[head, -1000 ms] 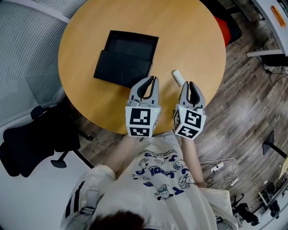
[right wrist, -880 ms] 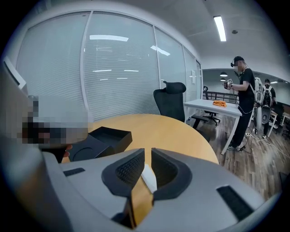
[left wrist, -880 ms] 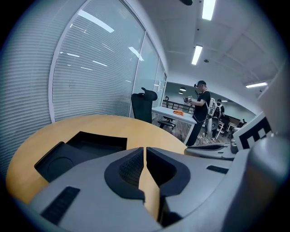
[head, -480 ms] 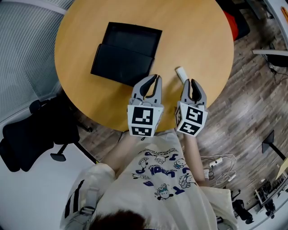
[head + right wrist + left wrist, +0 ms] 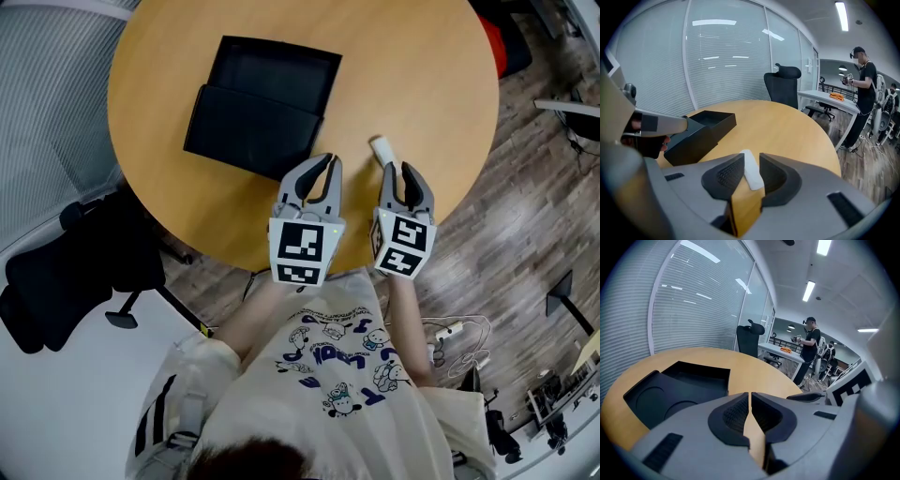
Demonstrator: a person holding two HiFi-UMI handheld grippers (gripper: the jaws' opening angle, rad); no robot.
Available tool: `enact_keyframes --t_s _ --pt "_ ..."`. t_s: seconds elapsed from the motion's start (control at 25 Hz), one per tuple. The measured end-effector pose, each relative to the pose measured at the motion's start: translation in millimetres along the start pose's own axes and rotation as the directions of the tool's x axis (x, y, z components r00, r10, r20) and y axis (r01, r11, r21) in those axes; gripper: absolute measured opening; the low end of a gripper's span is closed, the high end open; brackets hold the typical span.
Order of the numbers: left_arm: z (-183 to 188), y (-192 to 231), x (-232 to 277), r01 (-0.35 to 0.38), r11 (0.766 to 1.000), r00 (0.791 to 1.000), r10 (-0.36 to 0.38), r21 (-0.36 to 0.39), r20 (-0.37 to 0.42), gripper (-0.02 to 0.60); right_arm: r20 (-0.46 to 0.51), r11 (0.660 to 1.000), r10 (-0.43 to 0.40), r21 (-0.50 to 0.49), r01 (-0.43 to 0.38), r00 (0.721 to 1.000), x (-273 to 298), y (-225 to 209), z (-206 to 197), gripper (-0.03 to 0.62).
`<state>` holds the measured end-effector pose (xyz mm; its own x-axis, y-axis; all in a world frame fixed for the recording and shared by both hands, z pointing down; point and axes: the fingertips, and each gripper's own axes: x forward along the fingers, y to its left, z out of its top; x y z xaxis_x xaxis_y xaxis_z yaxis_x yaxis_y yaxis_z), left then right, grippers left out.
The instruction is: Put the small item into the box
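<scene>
Right gripper [image 5: 400, 171] has edged forward onto the small white item [image 5: 382, 148]. Its jaws are opening, with the item's near end between the tips, unpinched. Left gripper [image 5: 323, 161] is closed on nothing. Reaching step, I judge. Next I close squarely on the item, then lift it toward the black box [image 5: 262, 103].

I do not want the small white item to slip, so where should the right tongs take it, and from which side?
Grip the white item across its narrow width, on the two long sides, near the middle. It lies flat on the table, lengthwise to the right tongs, so come from its near end, low. The tongs are opening, with the item in the gap, unpressed.
</scene>
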<state>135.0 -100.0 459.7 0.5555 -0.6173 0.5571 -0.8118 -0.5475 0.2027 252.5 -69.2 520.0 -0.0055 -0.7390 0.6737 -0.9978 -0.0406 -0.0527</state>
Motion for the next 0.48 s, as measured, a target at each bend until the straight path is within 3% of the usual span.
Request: enact_keyframes --t_s 0.04,0.48 --pt "-1 0 1 -0.001 1.000 1.000 0.001 -0.004 -0.003 0.031 -0.008 1.000 0.006 -0.004 -0.006 1.000 2 0 -2 0.123" --pt "-14 7 6 -0.025 0.999 0.999 0.025 -0.022 -0.032 0.031 -0.112 0.997 0.048 -0.055 -0.054 0.993 17 3 -26 0.189"
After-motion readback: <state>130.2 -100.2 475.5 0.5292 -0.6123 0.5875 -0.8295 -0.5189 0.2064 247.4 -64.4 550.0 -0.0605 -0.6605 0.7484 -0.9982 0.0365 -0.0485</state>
